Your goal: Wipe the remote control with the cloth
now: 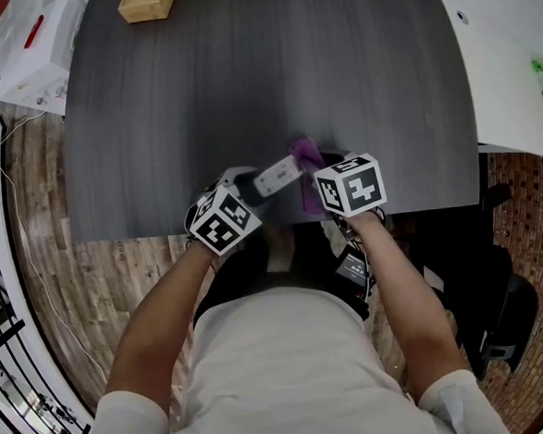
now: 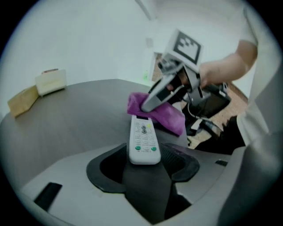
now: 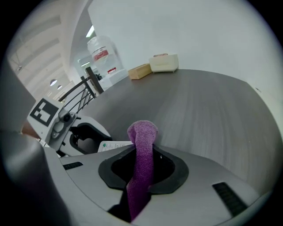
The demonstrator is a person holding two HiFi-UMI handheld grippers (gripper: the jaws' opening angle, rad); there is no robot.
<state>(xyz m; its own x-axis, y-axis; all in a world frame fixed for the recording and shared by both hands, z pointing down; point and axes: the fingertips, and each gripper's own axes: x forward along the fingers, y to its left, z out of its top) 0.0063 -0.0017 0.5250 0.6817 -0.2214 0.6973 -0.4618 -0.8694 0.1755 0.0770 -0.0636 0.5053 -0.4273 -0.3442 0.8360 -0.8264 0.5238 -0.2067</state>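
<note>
A white remote control hangs over the near edge of the dark grey table. My left gripper is shut on its near end; in the left gripper view the remote control points away from between the two black pads. My right gripper is shut on a purple cloth. The cloth lies bunched against the remote's far end, under the right gripper. In the right gripper view the cloth sticks up from between the jaws, with the remote and the left gripper just to its left.
A wooden block and a pale box sit at the table's far edge. A white table stands at the right and a large water bottle beyond the table. The table's near edge runs under both grippers.
</note>
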